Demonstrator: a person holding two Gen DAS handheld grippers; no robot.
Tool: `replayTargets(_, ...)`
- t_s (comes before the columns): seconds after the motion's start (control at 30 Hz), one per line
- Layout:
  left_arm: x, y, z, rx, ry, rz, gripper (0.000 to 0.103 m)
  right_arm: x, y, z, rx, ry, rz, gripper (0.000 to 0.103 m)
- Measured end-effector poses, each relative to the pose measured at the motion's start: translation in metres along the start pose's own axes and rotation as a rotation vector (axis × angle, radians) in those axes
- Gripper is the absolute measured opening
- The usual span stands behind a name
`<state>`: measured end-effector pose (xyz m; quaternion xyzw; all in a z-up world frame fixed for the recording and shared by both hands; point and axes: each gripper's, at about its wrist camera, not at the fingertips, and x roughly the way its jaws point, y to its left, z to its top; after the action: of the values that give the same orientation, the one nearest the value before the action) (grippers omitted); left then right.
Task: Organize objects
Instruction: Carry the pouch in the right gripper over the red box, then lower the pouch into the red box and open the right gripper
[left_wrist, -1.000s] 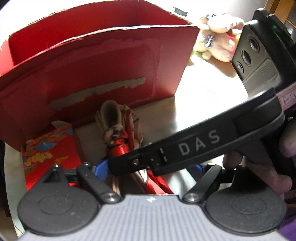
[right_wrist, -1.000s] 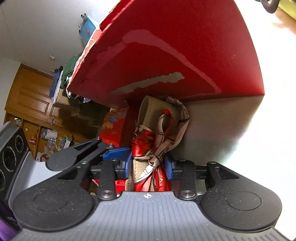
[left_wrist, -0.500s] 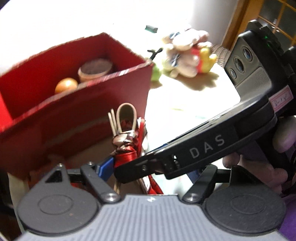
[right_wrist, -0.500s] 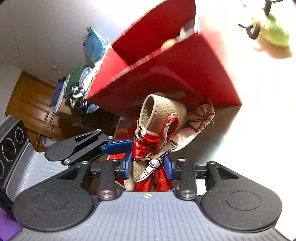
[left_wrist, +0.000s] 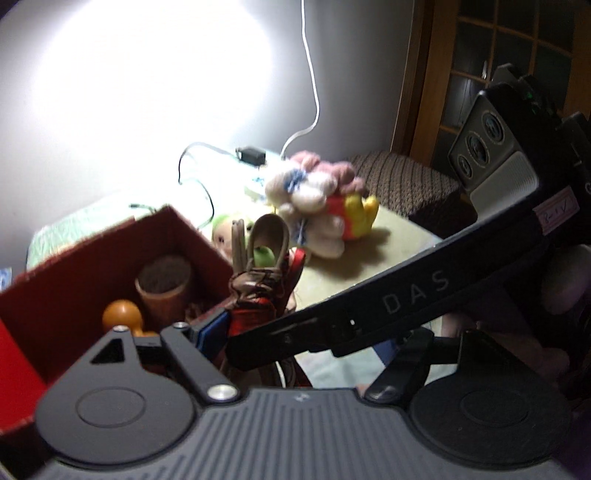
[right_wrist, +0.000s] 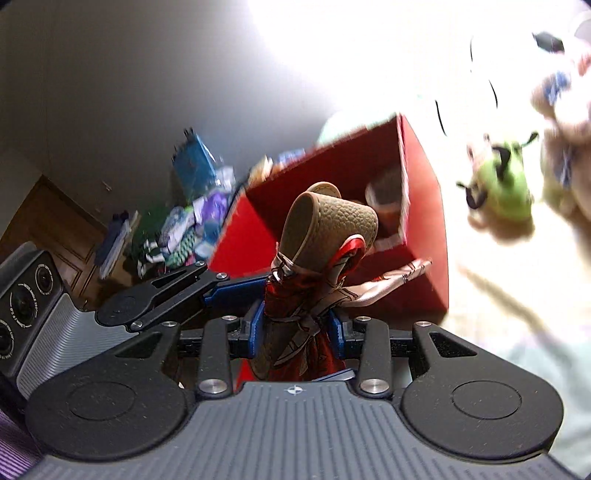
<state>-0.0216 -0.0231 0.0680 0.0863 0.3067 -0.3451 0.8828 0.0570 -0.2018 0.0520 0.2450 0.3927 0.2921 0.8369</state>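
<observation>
A beige leather strap loop wrapped in a red patterned scarf (right_wrist: 325, 229) is held up in the air, level with the rim of the open red cardboard box (right_wrist: 417, 221). My right gripper (right_wrist: 295, 332) is shut on the scarf-wrapped part below the loop. In the left wrist view the strap loop (left_wrist: 266, 236) stands upright just right of the box (left_wrist: 74, 280). My left gripper (left_wrist: 295, 339) stands open around the bundle, its left blue pad (left_wrist: 210, 328) against the scarf. The right gripper's black body crosses in front and hides the other finger.
Inside the box sit a brown cup (left_wrist: 164, 284) and an orange rounded object (left_wrist: 122, 314). Plush toys (left_wrist: 321, 210) and a green toy (right_wrist: 506, 188) lie on the pale table behind. A charger with cables (left_wrist: 251, 155) lies at the back; a striped seat (left_wrist: 399, 181) stands right.
Both grippers have risen with the scarf-wrapped strap, from low beside the box's front wall to its rim height. The box's inside and the plush toys have come into view.
</observation>
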Motion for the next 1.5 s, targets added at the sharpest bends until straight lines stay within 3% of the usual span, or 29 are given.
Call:
replayTargets(0.33,-0.03,0.044,0.042,0.015,-0.158,0.104,0.076,0.028,0.044,0.069,-0.189,-0.091,0.025,0.038)
replayTargets(0.57,-0.028,0.097,0.052,-0.094,-0.16,0.164,0.076,0.081,0.061,0.109,-0.294,-0.019,0.036,0.038)
replayTargets(0.83,0.013,0.148,0.029,-0.228,-0.044,0.2,0.076,0.16,0.044,0.125,-0.297,0.171,0.019,0.038)
replayTargets(1.07,0.042,0.188,-0.005,-0.375,0.088,0.184,0.076,0.218,0.021,0.124,-0.254,0.366,0.022,0.038)
replayTargets(1.27,0.056,0.194,-0.015,-0.414,0.187,0.204,0.076,0.241,0.008,0.118,-0.235,0.491,0.059,0.038)
replayTargets(1.5,0.076,0.195,-0.019,-0.422,0.278,0.235,0.076,0.254,-0.015,0.121,-0.093,0.589,0.078,0.038)
